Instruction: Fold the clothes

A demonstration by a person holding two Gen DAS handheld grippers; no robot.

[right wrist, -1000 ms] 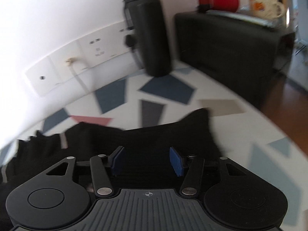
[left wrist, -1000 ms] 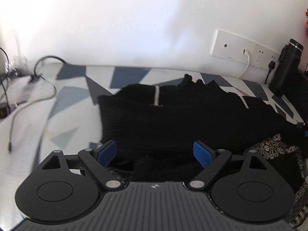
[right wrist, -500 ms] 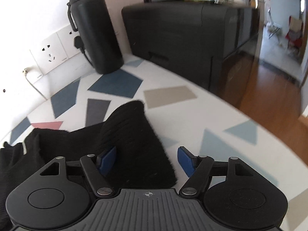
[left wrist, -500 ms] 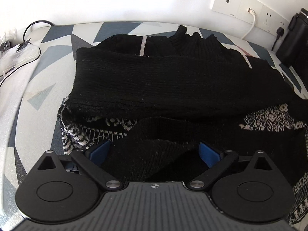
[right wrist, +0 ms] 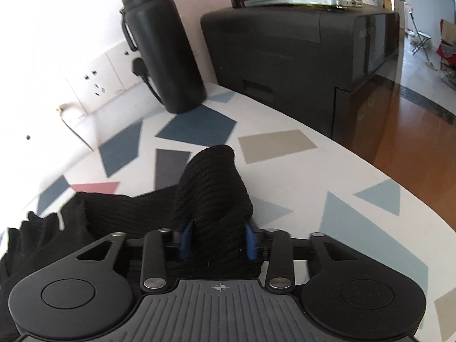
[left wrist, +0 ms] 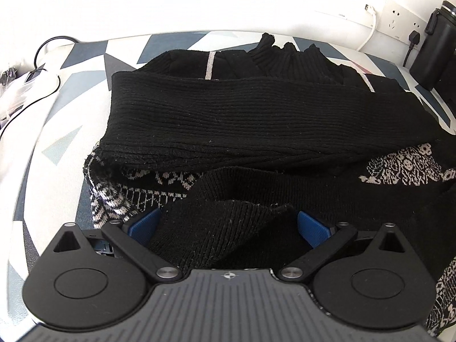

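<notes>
- Worktop [left wrist: 57,142], white with blue, grey and pink angular patches; fills most of both views. Its left part in the left wrist view is washed out by glare.
- Black knit sweater [left wrist: 256,119] lies heaped across the centre of the left wrist view, one ribbed sleeve folded across the top. Its right side runs out of the frame; black-and-white patterned panels show only in gaps at lower left and right.
- Dark box-shaped appliance [right wrist: 299,57], upper right of the right wrist view; items on its top are cut off by the frame edge.
- Black bottle [right wrist: 162,45] stands upright at upper centre, just beside wall sockets [right wrist: 99,85], hiding part of a plug.
- Left tool [left wrist: 228,225], bottom centre: jaws spread wide, having just been opening; a fold of sweater lies loosely between them and hides part of each blue pad.
- Right tool [right wrist: 216,242], bottom centre: jaws have just closed and pinch a sleeve end [right wrist: 213,188], which stands up in a hump. Fabric hides the pad faces.
</notes>
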